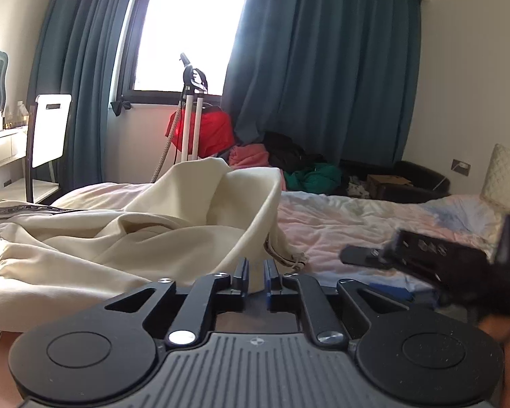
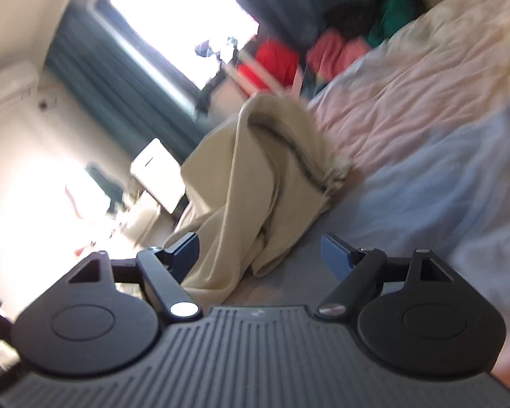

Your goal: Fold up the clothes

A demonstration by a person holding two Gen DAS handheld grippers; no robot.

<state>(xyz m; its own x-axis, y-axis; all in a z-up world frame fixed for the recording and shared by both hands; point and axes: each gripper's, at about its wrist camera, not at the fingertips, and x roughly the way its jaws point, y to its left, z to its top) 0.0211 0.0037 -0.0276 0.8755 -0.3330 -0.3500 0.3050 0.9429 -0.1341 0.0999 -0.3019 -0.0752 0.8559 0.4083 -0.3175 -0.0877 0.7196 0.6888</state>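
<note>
Cream sweatpants point(image 1: 125, 238) with a dark side stripe lie crumpled on the bed point(image 1: 374, 224). My left gripper point(image 1: 256, 277) is shut on a raised fold of the cream fabric, which lifts up from between its blue pads. My right gripper point(image 2: 260, 255) is open, its fingers wide apart, tilted sideways close to the bed; the sweatpants point(image 2: 255, 176) hang in a bunched fold just beyond its fingers, not gripped. It also shows blurred in the left wrist view point(image 1: 425, 258) at the right, above the bed.
The bed has a pink and blue cover. Beyond it lie a pile of pink, black and green clothes point(image 1: 289, 163), a red bag point(image 1: 207, 132) with a white stand, blue curtains point(image 1: 323, 68), and a white desk and chair point(image 1: 47, 129) at left.
</note>
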